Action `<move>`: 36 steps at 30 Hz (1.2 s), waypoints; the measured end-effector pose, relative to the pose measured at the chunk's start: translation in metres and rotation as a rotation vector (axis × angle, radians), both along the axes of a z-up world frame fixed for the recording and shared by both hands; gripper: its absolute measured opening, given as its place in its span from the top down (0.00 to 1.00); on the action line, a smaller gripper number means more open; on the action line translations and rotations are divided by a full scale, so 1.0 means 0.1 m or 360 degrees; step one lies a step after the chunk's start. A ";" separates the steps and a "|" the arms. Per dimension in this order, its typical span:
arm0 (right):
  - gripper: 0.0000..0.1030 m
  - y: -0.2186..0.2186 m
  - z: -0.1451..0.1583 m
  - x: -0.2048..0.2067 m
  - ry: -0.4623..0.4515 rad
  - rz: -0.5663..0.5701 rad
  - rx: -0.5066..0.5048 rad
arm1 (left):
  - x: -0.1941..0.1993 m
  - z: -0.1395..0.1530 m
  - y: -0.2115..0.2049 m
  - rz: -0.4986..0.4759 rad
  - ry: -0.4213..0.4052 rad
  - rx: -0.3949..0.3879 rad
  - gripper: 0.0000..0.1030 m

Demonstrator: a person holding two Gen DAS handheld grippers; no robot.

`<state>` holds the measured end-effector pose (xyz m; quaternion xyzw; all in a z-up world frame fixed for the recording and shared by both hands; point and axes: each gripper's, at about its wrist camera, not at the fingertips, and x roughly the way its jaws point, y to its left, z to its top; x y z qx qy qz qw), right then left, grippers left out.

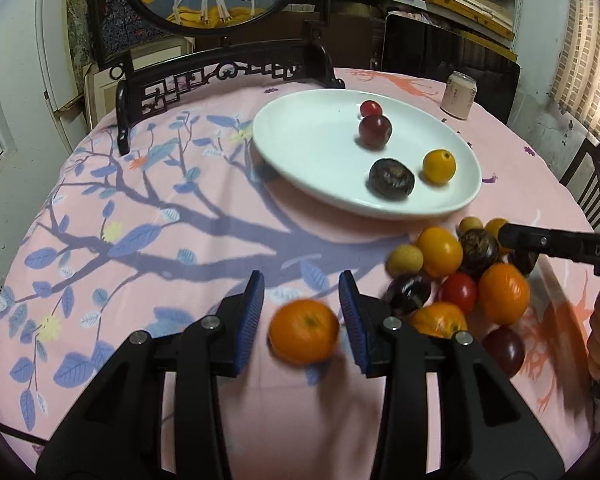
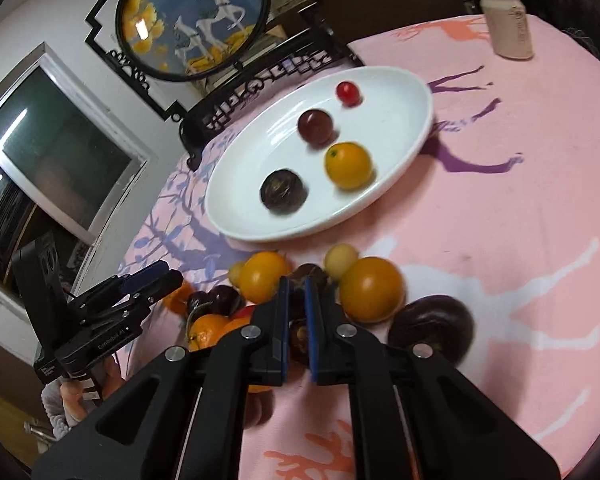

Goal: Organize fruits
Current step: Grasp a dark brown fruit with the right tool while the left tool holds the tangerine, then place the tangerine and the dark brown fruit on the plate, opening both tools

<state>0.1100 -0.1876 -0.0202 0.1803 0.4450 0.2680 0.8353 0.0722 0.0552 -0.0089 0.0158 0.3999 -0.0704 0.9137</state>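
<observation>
1. Done so far, judging by how things lie: four fruits sit in the white oval ceramic plate — a small red cherry tomato at the far end, a dark red plum just in front of it, a small yellow-orange citrus and a dark brown wrinkled round fruit side by side nearer the camera.

2. Left to do: the larger share. A loose heap of mixed fruit — orange, yellow, red and dark pieces touching one another — lies on the pink patterned tablecloth just beside the plate's near rim.

3. One orange mandarin lies apart from the heap, on the cloth between the blue pads of the left gripper. The jaws stand spread with a gap on each side of it, so it is not gripped.

4. The right gripper reaches into the heap with its jaws drawn nearly together around a small dark brown fruit; the pads appear to pinch it, though blur makes the contact hard to confirm.

5. My estimate: under a third of the fruit is plated. A pale drink can stands beyond the plate, well clear of the work.
</observation>
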 end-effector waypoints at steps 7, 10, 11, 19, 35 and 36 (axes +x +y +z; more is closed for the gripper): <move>0.67 0.00 -0.09 0.01 0.0111 -0.0006 0.0081 | -0.01 -0.04 -0.01 0.0011 0.0018 0.0044 0.48; 0.67 -0.05 -0.12 0.05 0.0154 -0.0040 0.0156 | 0.01 -0.07 -0.04 -0.0005 0.0040 0.0046 0.48; 0.67 -0.06 -0.14 0.08 0.0177 -0.0058 0.0184 | 0.02 -0.09 -0.05 -0.0010 0.0050 0.0055 0.48; 0.74 0.14 -0.19 0.18 0.0167 -0.0045 0.0127 | 0.12 -0.24 -0.05 0.0011 0.0135 0.0078 0.48; 0.76 -0.23 0.21 0.02 -0.0071 -0.0191 0.0244 | 0.31 0.25 -0.14 0.0023 -0.0030 -0.0004 0.62; 0.76 -0.24 0.28 0.04 -0.0111 -0.0214 0.0227 | 0.39 0.28 -0.17 0.0019 -0.0030 -0.0007 0.62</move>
